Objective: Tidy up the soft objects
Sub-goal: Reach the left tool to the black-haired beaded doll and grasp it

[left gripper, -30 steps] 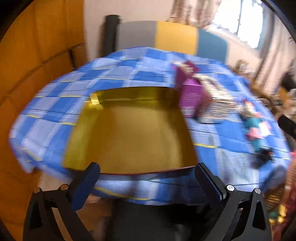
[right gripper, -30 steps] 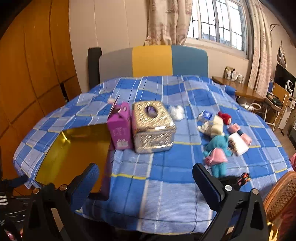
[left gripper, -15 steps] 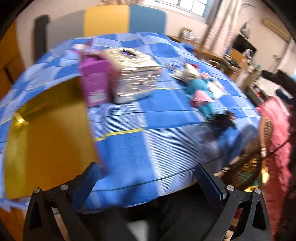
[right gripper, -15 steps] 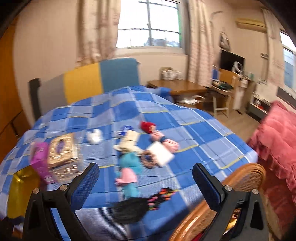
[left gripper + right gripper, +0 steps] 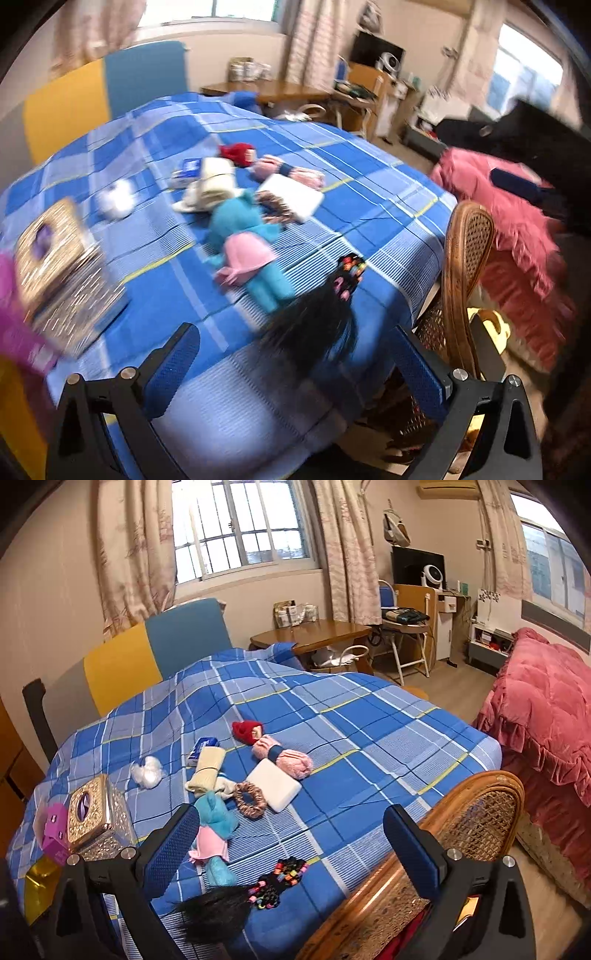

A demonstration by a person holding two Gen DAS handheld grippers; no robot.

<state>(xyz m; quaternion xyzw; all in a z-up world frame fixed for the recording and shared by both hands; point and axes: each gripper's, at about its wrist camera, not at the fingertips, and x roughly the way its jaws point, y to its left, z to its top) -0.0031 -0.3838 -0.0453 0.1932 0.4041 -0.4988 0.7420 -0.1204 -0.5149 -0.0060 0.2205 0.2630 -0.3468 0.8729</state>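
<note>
Soft items lie on the blue checked cloth [image 5: 369,738]: a teal plush doll in a pink skirt [image 5: 251,243] [image 5: 214,830], a black hairpiece with coloured beads [image 5: 317,317] [image 5: 236,897], a white foam block [image 5: 273,784], pink yarn [image 5: 284,757], a red hat [image 5: 247,731], a cream cloth [image 5: 208,768], a scrunchie [image 5: 251,799] and a white fluffy ball [image 5: 147,771]. My left gripper [image 5: 293,354] is open just before the hairpiece. Above the near table edge my right gripper [image 5: 291,834] is open, holding nothing.
A glittery tissue box [image 5: 92,823] and a purple carton [image 5: 55,827] stand at the left, beside a gold box [image 5: 40,886]. A wicker chair back [image 5: 461,834] rises at the near right edge. Right of it is a pink bedspread [image 5: 546,709].
Both views have swung right, away from the gold box and toward the soft items and the wicker chair. Both grippers remain open.
</note>
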